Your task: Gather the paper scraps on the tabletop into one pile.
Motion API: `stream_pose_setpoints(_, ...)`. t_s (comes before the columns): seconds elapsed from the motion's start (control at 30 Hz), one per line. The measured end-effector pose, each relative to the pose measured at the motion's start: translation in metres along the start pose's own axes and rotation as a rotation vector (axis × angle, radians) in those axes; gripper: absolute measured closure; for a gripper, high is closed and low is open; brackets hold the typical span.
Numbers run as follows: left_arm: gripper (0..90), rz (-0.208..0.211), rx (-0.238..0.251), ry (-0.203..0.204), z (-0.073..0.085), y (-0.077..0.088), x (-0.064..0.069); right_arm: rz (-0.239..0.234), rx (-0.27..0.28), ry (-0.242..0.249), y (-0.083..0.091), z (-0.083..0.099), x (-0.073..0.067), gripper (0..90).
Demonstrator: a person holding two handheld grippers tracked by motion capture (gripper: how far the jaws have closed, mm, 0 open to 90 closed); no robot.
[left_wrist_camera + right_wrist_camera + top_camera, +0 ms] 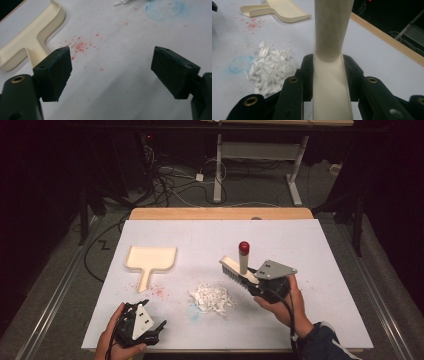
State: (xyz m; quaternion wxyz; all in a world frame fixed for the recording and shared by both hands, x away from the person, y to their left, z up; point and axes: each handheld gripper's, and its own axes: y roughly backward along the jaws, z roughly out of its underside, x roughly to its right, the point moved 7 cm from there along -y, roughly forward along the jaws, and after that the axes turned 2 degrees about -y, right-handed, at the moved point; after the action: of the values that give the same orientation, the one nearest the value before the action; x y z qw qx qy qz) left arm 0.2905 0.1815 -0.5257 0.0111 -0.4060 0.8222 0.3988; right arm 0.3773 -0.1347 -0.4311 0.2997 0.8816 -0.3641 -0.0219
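High view: the right gripper (248,281), held in the person's right hand (286,306), is clamped on a cream brush (239,270) right of the table's middle, and the brush's handle stands up from the block, ending in a red cap (244,247). Its bristle side faces the near-left, toward a heap of white paper scraps (212,296) lying just beside it on the white sheet (320,250). The right gripper view looks along the brush (331,82) — both black jaws press flat on the sides of its cream back, and the handle rises out of focus above them, with the scraps (270,68) to the left and a faint blue smudge (240,63) beyond them. The left gripper (156,326) rests low at the near-left edge in the left hand (112,342), well apart from the brush. In the left gripper view its jaws stand wide apart with nothing between them — only bare sheet and a scatter of red specks (81,46). A cream dustpan (149,260) lies flat on the left of the sheet, handle pointing to the near edge, and its handle (37,51) shows just past the left jaw.
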Motion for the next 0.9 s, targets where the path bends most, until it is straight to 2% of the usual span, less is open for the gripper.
stream_pose_setpoints(0.07,15.9,0.001,-0.003,-0.002,0.0,-0.001,0.0,0.011,-0.005,0.003,0.015,0.008,0.01,67.7)
stream_pose_setpoints(0.13,15.9,0.003,-0.003,-0.002,0.0,-0.001,0.0,0.01,-0.005,0.001,0.019,0.01,0.011,67.7)
stream_pose_setpoints(0.2,15.9,0.003,-0.003,-0.004,0.0,-0.002,0.001,-0.007,-0.005,-0.005,0.037,0.018,0.018,67.7)
stream_pose_setpoints(0.23,16.0,0.003,-0.005,-0.006,0.0,-0.002,0.001,-0.007,-0.005,-0.005,0.037,0.018,0.018,67.7)
stream_pose_setpoints(0.33,16.0,0.004,-0.005,-0.007,-0.001,-0.002,0.001,-0.017,-0.017,0.0,0.051,0.027,0.024,67.6)
stream_pose_setpoints(0.4,16.0,0.005,-0.006,-0.008,-0.001,-0.002,0.002,-0.035,-0.027,0.004,0.063,0.035,0.026,67.7)
stream_pose_setpoints(0.43,15.9,0.004,-0.007,-0.009,-0.001,-0.002,0.002,-0.064,-0.038,0.018,0.072,0.042,0.026,67.8)
stream_pose_setpoints(0.5,15.9,0.004,-0.007,-0.01,-0.001,-0.002,0.002,-0.075,-0.041,0.021,0.076,0.044,0.025,67.7)
stream_pose_setpoints(0.67,15.9,0.003,-0.007,-0.004,-0.001,-0.002,0.001,-0.159,-0.075,0.018,0.091,0.06,0.02,67.7)
stream_pose_setpoints(0.77,16.0,0.005,-0.009,-0.01,-0.001,-0.002,0.002,-0.199,-0.12,0.034,0.096,0.068,0.02,67.7)
stream_pose_setpoints(0.9,16.0,0.006,-0.008,-0.009,-0.001,-0.002,0.001,-0.229,-0.164,0.032,0.099,0.077,0.024,67.7)
